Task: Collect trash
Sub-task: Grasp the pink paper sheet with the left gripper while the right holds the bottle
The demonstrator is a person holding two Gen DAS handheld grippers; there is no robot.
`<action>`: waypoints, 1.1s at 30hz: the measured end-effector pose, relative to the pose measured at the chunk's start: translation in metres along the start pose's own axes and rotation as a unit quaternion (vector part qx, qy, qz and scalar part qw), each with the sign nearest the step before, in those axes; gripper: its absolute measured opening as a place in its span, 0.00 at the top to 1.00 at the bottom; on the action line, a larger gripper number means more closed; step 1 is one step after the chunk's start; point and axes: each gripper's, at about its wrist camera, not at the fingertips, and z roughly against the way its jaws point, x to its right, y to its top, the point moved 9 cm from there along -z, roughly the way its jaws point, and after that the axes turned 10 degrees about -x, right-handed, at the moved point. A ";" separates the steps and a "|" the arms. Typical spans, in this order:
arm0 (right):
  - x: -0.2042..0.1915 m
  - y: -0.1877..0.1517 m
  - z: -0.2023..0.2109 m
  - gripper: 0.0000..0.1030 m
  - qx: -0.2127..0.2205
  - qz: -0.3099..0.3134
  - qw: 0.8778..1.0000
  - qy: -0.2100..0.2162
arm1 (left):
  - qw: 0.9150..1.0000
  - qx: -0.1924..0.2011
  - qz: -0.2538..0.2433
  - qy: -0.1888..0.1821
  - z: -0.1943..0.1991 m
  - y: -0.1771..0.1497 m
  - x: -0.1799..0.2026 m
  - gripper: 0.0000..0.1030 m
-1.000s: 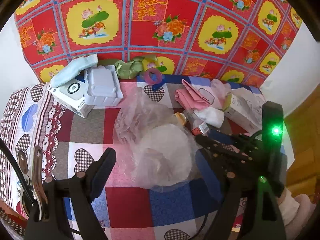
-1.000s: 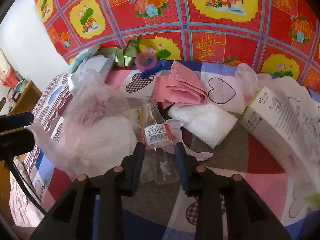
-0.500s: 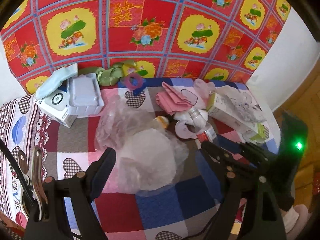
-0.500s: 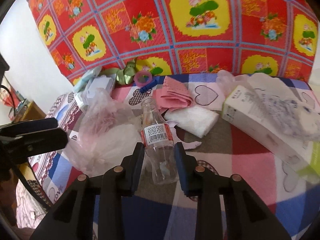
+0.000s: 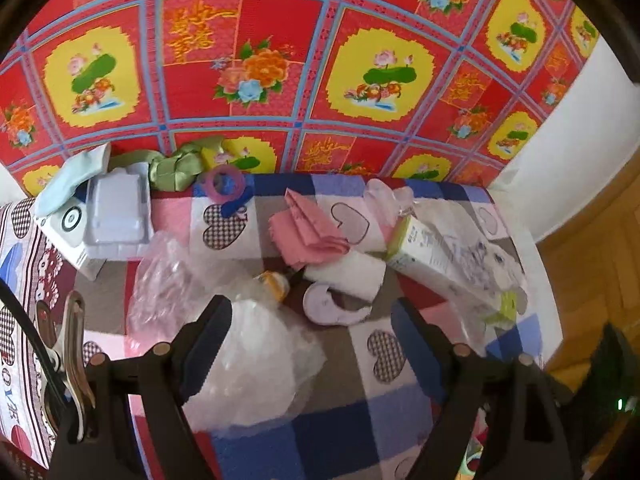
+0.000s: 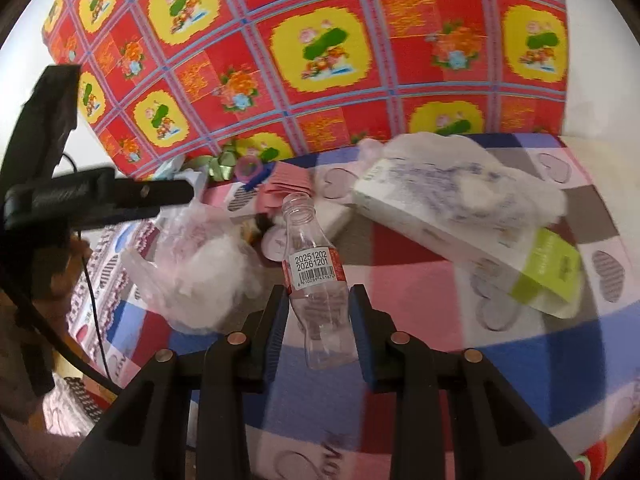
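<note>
the left wrist camera looks down from above the near edge of the patchwork-covered table (image 5: 344,432), facing the red floral cloth (image 5: 280,40) on the back wall, its fingers low in frame. the right wrist camera sits lower and closer, looking leftward across the same table. both views share the crumpled plastic bag (image 5: 256,356) (image 6: 192,276), pink cloth (image 5: 308,232) (image 6: 284,192) and white carton (image 5: 444,260) (image 6: 460,224).

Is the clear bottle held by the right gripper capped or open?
Open: the bottle shows a bare threaded neck with no cap.

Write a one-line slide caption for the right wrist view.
Right tongs grip an empty, capless plastic bottle above a patchwork-covered table strewn with trash.
</note>
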 end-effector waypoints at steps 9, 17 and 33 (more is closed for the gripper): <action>0.044 -0.002 0.019 0.69 -0.003 -0.014 1.000 0.007 | 0.999 -0.014 0.033 0.030 -0.052 0.042 0.004 0.17; 0.070 -0.007 0.024 0.68 -0.011 -0.015 1.000 0.020 | 0.995 -0.067 0.046 0.062 -0.113 0.068 0.008 0.17; 0.101 -0.008 0.012 0.68 -0.032 -0.010 0.999 0.043 | 0.986 -0.096 0.068 0.119 -0.164 0.069 0.000 0.20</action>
